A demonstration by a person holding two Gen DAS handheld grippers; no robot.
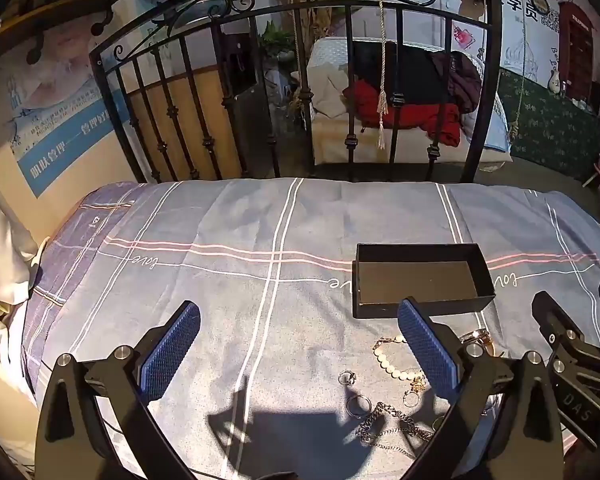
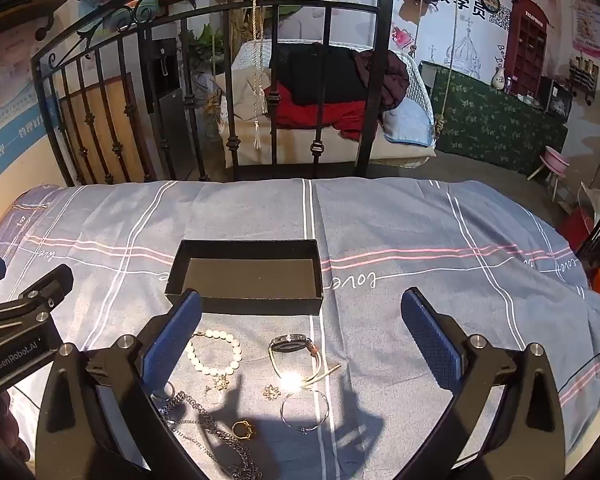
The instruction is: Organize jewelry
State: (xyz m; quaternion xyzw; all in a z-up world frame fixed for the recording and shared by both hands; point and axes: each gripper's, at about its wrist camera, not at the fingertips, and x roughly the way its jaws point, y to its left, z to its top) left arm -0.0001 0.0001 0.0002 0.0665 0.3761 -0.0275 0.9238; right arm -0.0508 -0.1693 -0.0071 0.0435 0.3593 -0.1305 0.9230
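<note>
An empty black box (image 1: 420, 280) (image 2: 246, 278) lies open on the blue plaid bedsheet (image 1: 260, 280) (image 2: 420, 248). In front of it is a scatter of jewelry: a white pearl bracelet (image 2: 216, 350) (image 1: 388, 360), a wristwatch (image 2: 294, 346), a silver bangle (image 2: 304, 410), a gold ring (image 2: 245, 429), a silver chain (image 2: 208, 424) (image 1: 388, 426) and silver rings (image 1: 358, 404). My left gripper (image 1: 300, 340) hovers open over bare sheet, left of the jewelry. My right gripper (image 2: 302, 334) hovers open above the watch and bracelet. Nothing sits between either pair of fingers.
A black wrought-iron bed frame (image 1: 300, 92) (image 2: 220, 92) rises behind the mattress. Beyond it is a hanging swing seat with red and black clothes (image 2: 328, 92). A wall shelf with bottles (image 1: 60, 0) is at the upper left. The other gripper (image 2: 20, 328) (image 1: 572, 344) shows at each view's edge.
</note>
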